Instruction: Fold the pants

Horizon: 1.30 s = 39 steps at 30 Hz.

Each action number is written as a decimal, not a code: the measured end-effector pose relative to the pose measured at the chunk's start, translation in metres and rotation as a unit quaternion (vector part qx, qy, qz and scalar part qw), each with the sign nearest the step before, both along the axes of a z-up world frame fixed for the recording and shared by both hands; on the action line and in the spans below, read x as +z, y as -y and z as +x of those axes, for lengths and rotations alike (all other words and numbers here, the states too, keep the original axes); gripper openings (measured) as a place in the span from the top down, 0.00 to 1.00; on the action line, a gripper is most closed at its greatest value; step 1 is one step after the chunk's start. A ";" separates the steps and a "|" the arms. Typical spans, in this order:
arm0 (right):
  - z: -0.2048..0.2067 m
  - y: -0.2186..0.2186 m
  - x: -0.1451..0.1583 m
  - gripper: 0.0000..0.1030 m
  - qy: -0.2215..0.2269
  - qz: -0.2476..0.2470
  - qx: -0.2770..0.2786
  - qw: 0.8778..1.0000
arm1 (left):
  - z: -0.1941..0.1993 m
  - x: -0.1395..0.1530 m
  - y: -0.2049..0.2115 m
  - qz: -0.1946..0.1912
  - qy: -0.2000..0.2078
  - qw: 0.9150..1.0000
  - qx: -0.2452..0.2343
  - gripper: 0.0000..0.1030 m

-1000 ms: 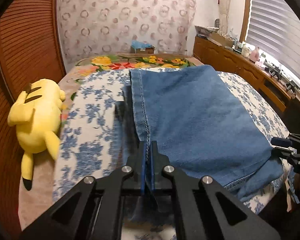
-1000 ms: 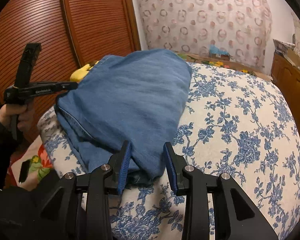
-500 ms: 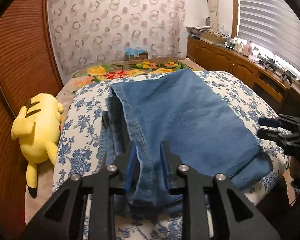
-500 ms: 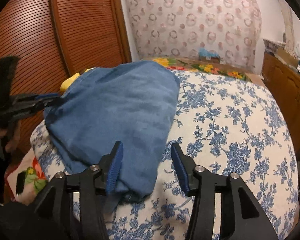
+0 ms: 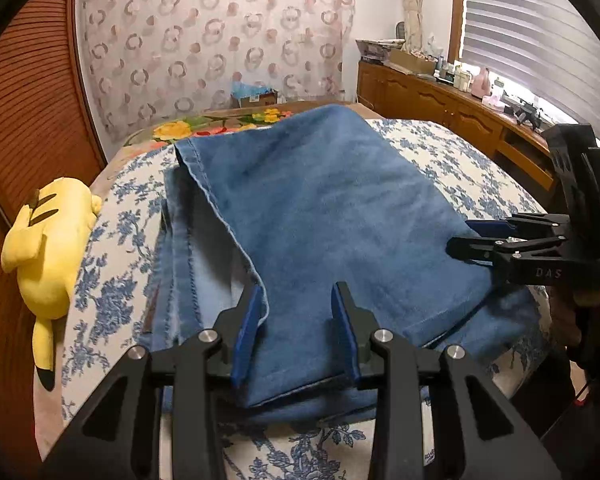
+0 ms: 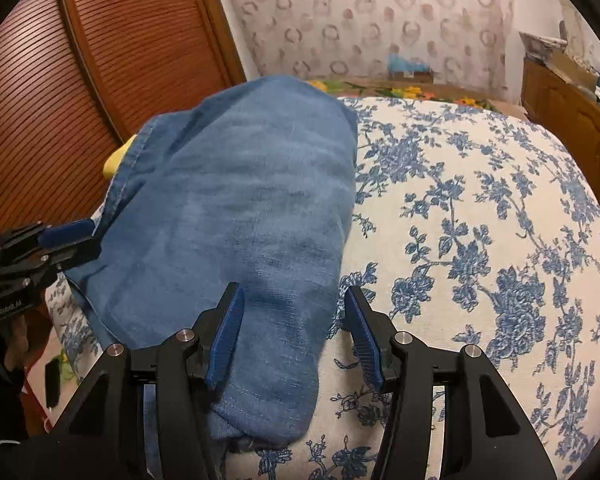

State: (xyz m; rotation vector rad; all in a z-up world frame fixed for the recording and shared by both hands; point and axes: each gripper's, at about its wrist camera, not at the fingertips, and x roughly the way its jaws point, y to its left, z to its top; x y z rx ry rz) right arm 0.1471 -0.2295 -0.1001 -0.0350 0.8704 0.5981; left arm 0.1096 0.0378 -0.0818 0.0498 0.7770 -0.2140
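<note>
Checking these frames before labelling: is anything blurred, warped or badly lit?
Left wrist view: sharp, fisheye bends the wooden door, window blind glares. Right wrist view: jeans soft, bedspread bulges, corners dark.

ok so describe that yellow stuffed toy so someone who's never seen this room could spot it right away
Start at the bed with the blue-flowered cover, where the folded blue pants lie. Look to the bed's left edge, next to the wooden slatted door. The stuffed toy lies there: bright yellow and plush, with black-tipped ears, the only yellow thing around.
</note>
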 end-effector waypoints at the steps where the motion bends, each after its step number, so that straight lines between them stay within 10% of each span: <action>1: 0.000 0.000 -0.002 0.48 -0.003 0.001 0.001 1.000 | 0.000 -0.001 0.001 0.000 -0.001 1.000 0.000 0.66; 23: -0.004 -0.006 -0.009 0.61 -0.007 0.008 0.008 1.000 | -0.022 0.032 -0.037 -0.014 0.039 0.998 0.044 0.66; 39: -0.007 0.001 0.003 0.88 0.000 0.042 0.014 0.999 | -0.001 -0.013 0.003 -0.020 -0.018 1.000 0.000 0.66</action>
